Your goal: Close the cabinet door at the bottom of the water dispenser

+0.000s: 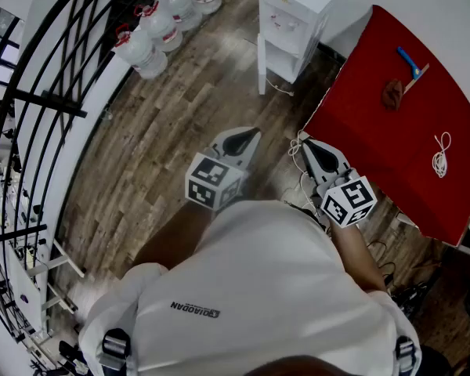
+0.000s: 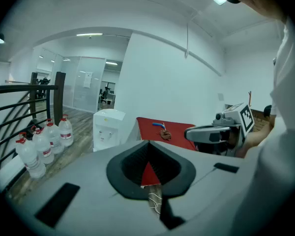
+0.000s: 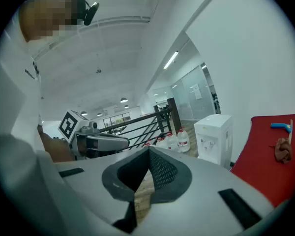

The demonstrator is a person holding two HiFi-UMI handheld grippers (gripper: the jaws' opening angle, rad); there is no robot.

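Note:
The white water dispenser [image 1: 294, 10] stands on the wood floor by the far wall, well ahead of both grippers. Its lower cabinet door [image 1: 262, 63] hangs open, swung out toward the left. The dispenser [image 2: 107, 129] appears small and distant in the left gripper view, and it [image 3: 214, 137] stands right of centre in the right gripper view. My left gripper [image 1: 247, 138] and right gripper [image 1: 307, 146] are held side by side in front of the person's body, pointing toward the dispenser. Both have their jaws together at the tips and hold nothing.
Several large water bottles [image 1: 160, 22] stand on the floor left of the dispenser. A black railing [image 1: 47, 108] runs along the left. A red table [image 1: 376, 147] at right carries a blue tool [image 1: 408, 61], a brown cloth [image 1: 392, 94] and a white cord [image 1: 441, 153]. Cables [image 1: 298, 151] lie by its corner.

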